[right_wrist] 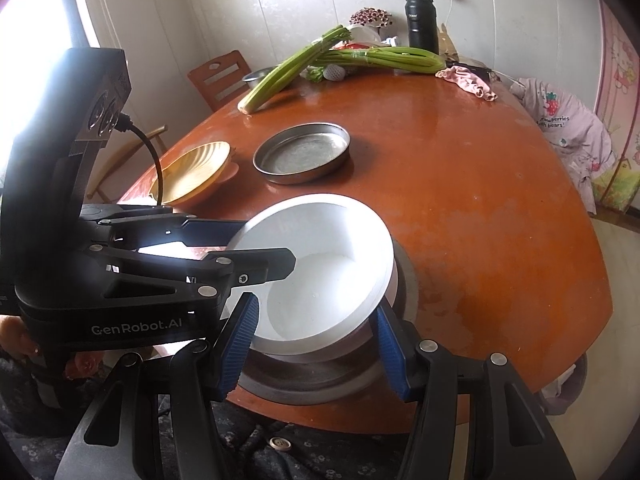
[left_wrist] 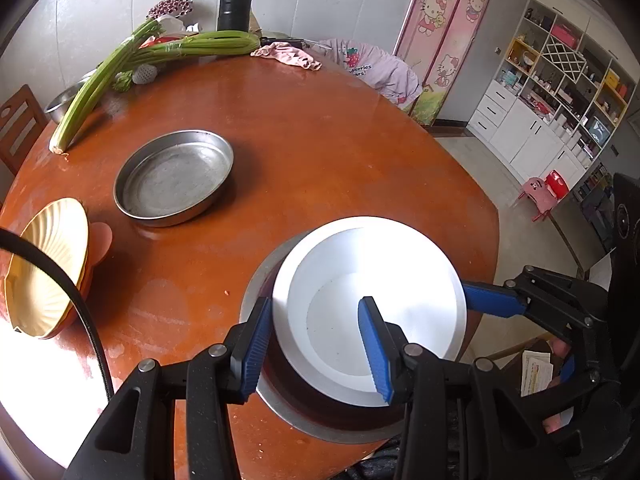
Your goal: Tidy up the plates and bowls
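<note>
A deep white bowl [left_wrist: 380,264] [right_wrist: 332,240] sits in a round metal pan [left_wrist: 320,426] [right_wrist: 408,292] at the near edge of the brown table. My left gripper [left_wrist: 316,304] [right_wrist: 268,244] straddles the bowl's left rim, one blue pad against the outside and the other finger inside the bowl. My right gripper [right_wrist: 315,305] takes the bowl's near right edge between its pads; one of its fingers [left_wrist: 492,300] meets the rim from the right. A second, empty metal pan [left_wrist: 174,176] [right_wrist: 302,152] lies further in. Yellow scalloped plates [left_wrist: 48,264] [right_wrist: 196,172] are stacked at the left edge.
Celery stalks [left_wrist: 120,68] [right_wrist: 360,58], a black flask [left_wrist: 234,4], a small steel bowl [left_wrist: 60,104] and a pink cloth [left_wrist: 286,54] crowd the far side. A wooden chair [right_wrist: 220,76] stands at the left, a chair with clothing [left_wrist: 376,68] at the right. A black cable [left_wrist: 80,300] hangs by the plates.
</note>
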Available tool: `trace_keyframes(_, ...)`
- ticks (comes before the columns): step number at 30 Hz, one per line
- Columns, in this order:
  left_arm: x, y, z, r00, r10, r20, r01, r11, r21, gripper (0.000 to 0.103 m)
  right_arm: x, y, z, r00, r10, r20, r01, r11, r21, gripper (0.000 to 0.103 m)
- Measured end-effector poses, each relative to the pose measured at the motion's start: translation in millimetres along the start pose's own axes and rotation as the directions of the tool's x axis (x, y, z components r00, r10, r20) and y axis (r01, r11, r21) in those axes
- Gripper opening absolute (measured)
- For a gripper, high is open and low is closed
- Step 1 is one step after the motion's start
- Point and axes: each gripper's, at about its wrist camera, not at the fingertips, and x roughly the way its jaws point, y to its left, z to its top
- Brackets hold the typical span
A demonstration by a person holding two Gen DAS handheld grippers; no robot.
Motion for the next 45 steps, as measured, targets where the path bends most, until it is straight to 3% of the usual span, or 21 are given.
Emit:
trace_keyframes(14, -23.3, 21.5, -12.9, 0.999, 0.036, 0.039, -0.034, 0.998, -0.045, 0.044, -20.0, -17.7, -3.0, 0.998, -0.045, 0.032, 0.044, 0.998, 0.044, 0.059)
trace_keyframes(21, -19.1, 27.9, -27.5, 0.998, -0.058, 0.006, 0.058, 0.995, -0.084, 0.048, -9.8, -27.5, -12.2, 0.999, -0.028, -0.031, 0.031, 0.994, 0.103, 0.06)
trace_keyframes(23, -15.5, 28.8, -26.4, 0.997, -0.071, -0.004, 0.071, 0.993, -0.099, 0.05, -6.4, -29.5, -12.4, 0.999, -0.012, -0.04, 0.017, 0.992, 0.126, 0.066)
trace_keyframes(30, 9.9, 28.9, -18.0, 0.994, -0.096, -0.059, 0.088, 0.988, -0.126, 0.054, 12.4, -34.2, -9.7, 0.996, 0.035, -0.081, -0.021, 0.985, 0.173, 0.066)
trace_keyframes(45, 40.3, 30.3, 10.1, 0.991, -0.104, -0.087, 0.094, 0.99, -0.106, 0.055, 35.9, -50.6, 16.2, 0.995, 0.026, -0.095, -0.009, 0.984, 0.178, 0.068)
